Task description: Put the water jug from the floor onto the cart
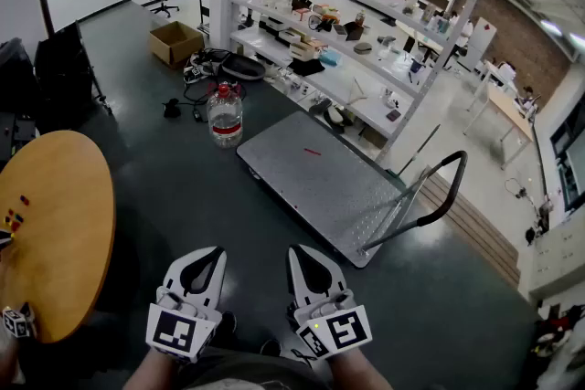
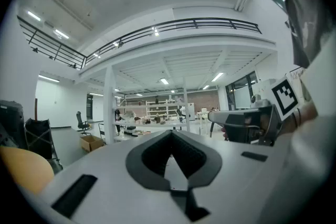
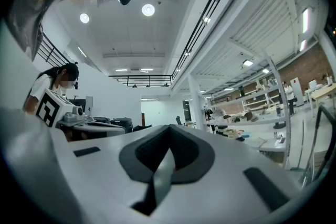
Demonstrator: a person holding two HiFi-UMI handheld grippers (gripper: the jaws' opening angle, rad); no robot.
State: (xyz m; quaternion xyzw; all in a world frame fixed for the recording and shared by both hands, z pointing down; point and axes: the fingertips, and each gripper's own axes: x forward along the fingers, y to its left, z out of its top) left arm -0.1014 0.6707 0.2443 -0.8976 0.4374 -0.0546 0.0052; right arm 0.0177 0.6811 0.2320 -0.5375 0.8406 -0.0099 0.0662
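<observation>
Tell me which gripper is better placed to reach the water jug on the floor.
Left, probably. The water jug stands almost straight ahead of the left gripper, while the right gripper lines up with the cart. Both are shut and empty.

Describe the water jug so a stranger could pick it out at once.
Find the long white shelving unit; in front of it lies a flat grey metal cart. On the dark floor beside the cart's far corner stands the clear plastic water jug, upright, the only see-through thing there, with a red cap and label.
</observation>
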